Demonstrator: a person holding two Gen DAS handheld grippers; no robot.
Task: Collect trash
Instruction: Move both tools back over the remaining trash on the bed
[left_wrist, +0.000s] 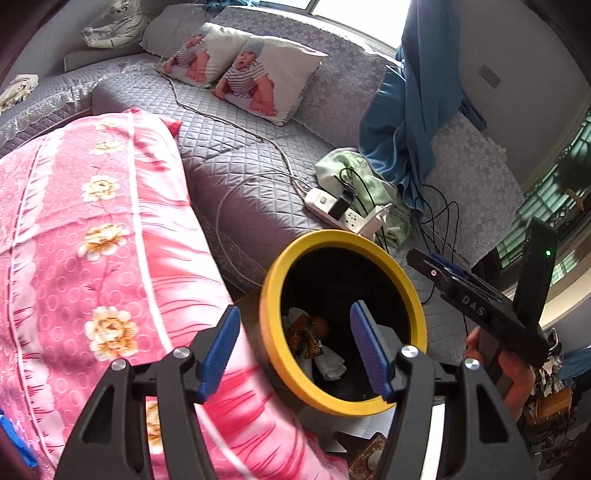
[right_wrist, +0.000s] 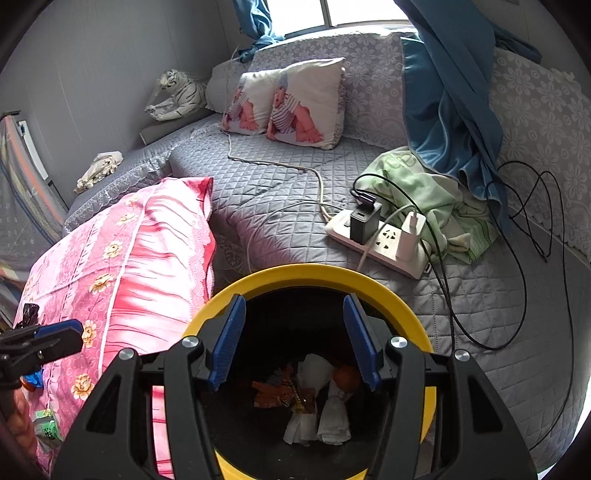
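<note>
Trash (right_wrist: 314, 402), crumpled tissues and wrappers, lies at the bottom of the yellow-rimmed bin (right_wrist: 388, 291) beside the bed, and your right gripper (right_wrist: 293, 339) hangs released and empty straight over its mouth, while your left gripper (left_wrist: 293, 347) also gapes empty.

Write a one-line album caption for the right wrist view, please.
Open, empty right gripper above a yellow-rimmed bin holding crumpled tissues and wrappers, beside a grey quilted sofa.

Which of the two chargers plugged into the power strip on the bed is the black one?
The boxy black charger sits at the power strip's far end, toward the pillows. The other charger, white and slimmer, is plugged in beside the green cloth.
</note>
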